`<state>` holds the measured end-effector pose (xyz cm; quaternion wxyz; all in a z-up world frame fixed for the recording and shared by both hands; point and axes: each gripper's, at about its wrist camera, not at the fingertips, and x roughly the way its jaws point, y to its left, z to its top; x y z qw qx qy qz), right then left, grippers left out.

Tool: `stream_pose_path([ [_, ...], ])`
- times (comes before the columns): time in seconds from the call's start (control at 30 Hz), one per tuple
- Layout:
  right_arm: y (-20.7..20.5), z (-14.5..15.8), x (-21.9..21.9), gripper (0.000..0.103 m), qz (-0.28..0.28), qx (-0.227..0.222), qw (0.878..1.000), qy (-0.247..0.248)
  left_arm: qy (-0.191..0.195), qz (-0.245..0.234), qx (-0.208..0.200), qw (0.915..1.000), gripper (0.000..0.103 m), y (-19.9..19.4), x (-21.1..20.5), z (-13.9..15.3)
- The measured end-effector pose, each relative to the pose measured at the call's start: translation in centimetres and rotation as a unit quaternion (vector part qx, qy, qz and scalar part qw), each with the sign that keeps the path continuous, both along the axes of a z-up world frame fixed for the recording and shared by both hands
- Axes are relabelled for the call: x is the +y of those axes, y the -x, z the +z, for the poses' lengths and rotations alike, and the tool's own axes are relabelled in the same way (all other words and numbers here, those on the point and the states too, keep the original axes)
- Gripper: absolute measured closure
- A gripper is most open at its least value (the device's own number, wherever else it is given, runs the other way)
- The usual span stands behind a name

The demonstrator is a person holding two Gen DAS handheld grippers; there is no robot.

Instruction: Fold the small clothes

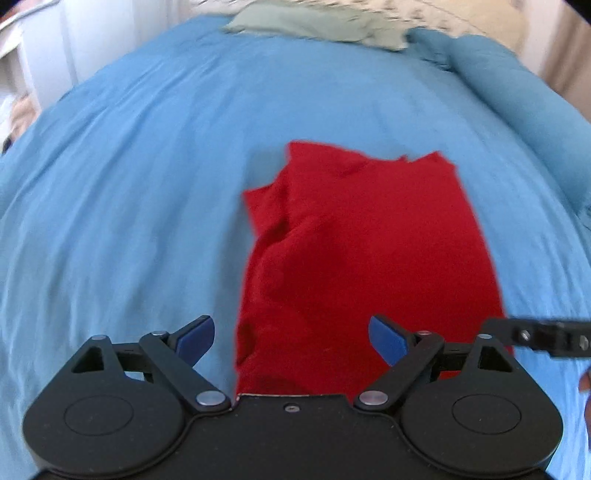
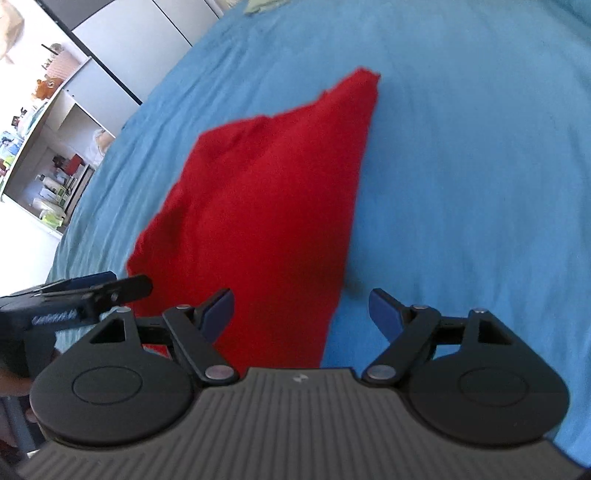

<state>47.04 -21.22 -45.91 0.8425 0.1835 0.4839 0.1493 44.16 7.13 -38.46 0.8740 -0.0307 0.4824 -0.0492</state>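
Left wrist view: we are holding our left gripper (image 1: 291,339) over the near end of the red cloth (image 1: 354,251), its jaws standing wide apart with nothing between the blue pads (image 1: 195,338). The cloth is lying folded into a rough rectangle on the blue bedspread (image 1: 129,184), its left edge rumpled and its far edge uneven. Part of our right gripper (image 1: 539,338) is showing at the right edge, just beside the cloth's near right corner. A pale green cloth (image 1: 314,22) is lying at the far end of the bed.

In the right wrist view, our right gripper (image 2: 301,314) is also gaping wide and gripping nothing; its left pad is hanging over the cloth (image 2: 258,206), its right pad over bare bedspread (image 2: 480,166). Our left gripper (image 2: 85,295) is poking in from the left, near the cloth's near left edge. Shelves (image 2: 48,147) are standing beyond the bed.
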Motion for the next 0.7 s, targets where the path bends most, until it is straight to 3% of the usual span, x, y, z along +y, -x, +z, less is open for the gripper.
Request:
stream_pose_path([
  [0.07, 0.2, -0.9, 0.2, 0.009, -0.002, 0.011, 1.0, -0.01, 0.019, 0.012, 0.01, 0.9997, 0.023, 0.1, 0.9, -0.6],
  [0.13, 0.1, -1.4, 0.6, 0.009, -0.005, 0.015, 1.0, -0.012, 0.027, 0.014, 0.023, 0.9993, 0.045, 0.2, 1.3, -1.0],
  [0.2, 0.5, -1.5, 0.6, 0.009, -0.006, 0.012, 1.0, -0.008, 0.032, 0.017, 0.034, 0.9988, 0.055, 0.0, 1.7, -1.2],
  [0.3, 0.8, -1.2, 0.7, 0.009, -0.008, 0.011, 1.0, -0.007, 0.045, 0.021, 0.04, 0.9979, 0.089, 0.3, 1.9, -0.9],
  [0.5, 0.6, -1.0, 1.0, 0.01, -0.001, 0.014, 1.0, -0.002, 0.041, 0.022, 0.035, 0.9983, 0.092, 1.5, 2.0, 0.2],
  [0.63, 0.5, -1.2, 0.9, 0.01, 0.002, 0.013, 1.0, 0.001, 0.04, 0.028, 0.062, 0.9969, 0.091, 1.6, 2.4, -1.9],
  [0.67, 0.5, -1.3, 0.9, 0.01, 0.003, 0.012, 1.0, 0.002, 0.042, 0.027, 0.065, 0.9966, 0.091, 1.5, 2.5, -2.4],
  [0.7, 0.5, -1.3, 0.9, 0.01, 0.005, 0.012, 1.0, 0.004, 0.043, 0.026, 0.064, 0.9967, 0.082, 1.2, 2.5, -2.6],
])
